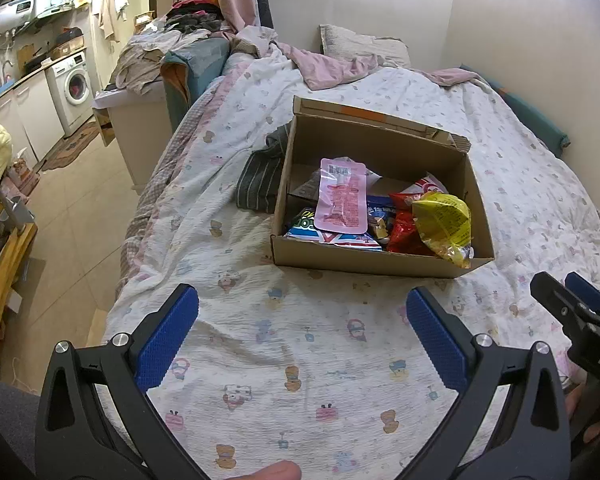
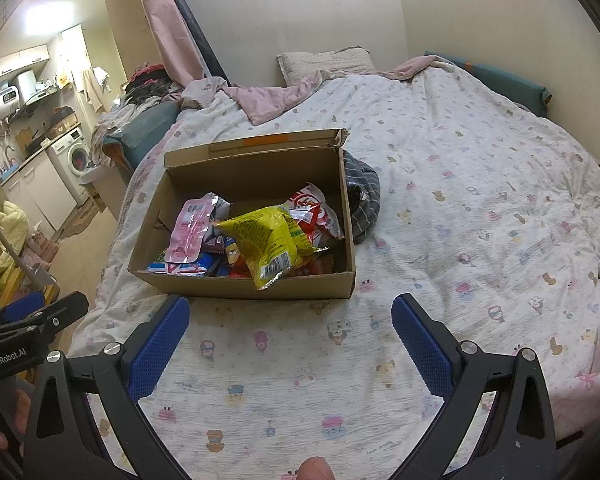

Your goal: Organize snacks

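Observation:
An open cardboard box stands on the bed and holds several snack packets. A pink packet leans at its left, a yellow bag lies at its right, and red and blue packets lie under them. The box, pink packet and yellow bag also show in the right wrist view. My left gripper is open and empty, above the quilt in front of the box. My right gripper is open and empty, also short of the box.
The bed's patterned quilt lies under both grippers. A striped grey cloth lies against the box's far side. A pillow and pink blanket sit at the headboard wall. The bed's left edge drops to a tiled floor with a washing machine beyond.

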`<state>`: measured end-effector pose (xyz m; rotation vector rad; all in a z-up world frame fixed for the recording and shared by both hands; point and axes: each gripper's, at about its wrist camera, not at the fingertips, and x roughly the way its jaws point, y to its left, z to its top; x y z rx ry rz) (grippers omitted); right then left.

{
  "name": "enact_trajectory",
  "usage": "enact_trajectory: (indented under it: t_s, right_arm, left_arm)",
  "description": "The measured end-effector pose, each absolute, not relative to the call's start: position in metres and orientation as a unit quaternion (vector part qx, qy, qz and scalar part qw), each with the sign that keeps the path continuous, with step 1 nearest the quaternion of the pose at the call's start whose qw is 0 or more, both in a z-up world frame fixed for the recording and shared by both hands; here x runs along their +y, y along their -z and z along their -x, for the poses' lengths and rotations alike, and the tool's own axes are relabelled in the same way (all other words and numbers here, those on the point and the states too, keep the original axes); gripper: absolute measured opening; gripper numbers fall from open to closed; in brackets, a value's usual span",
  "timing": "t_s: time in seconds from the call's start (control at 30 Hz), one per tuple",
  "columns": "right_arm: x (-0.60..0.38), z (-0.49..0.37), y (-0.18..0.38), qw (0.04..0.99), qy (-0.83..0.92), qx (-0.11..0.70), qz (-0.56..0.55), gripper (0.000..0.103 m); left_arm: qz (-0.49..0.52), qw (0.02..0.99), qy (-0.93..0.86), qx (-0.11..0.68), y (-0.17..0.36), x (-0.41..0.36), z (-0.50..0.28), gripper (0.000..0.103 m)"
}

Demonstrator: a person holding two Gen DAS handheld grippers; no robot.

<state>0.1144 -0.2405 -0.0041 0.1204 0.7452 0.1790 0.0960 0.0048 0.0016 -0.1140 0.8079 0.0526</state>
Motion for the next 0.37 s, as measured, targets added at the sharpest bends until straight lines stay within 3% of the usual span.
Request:
enact_trajectory:
  t_s: [0.37]
  right_arm:
    - [-0.2359, -0.1139, 0.0047, 0.929, -0.092, 0.354, -0.061, 0.103]
  left_arm:
    - [0.059, 0.913, -0.024, 0.404, 0.0013, 0.0042, -0.0966, 0.103]
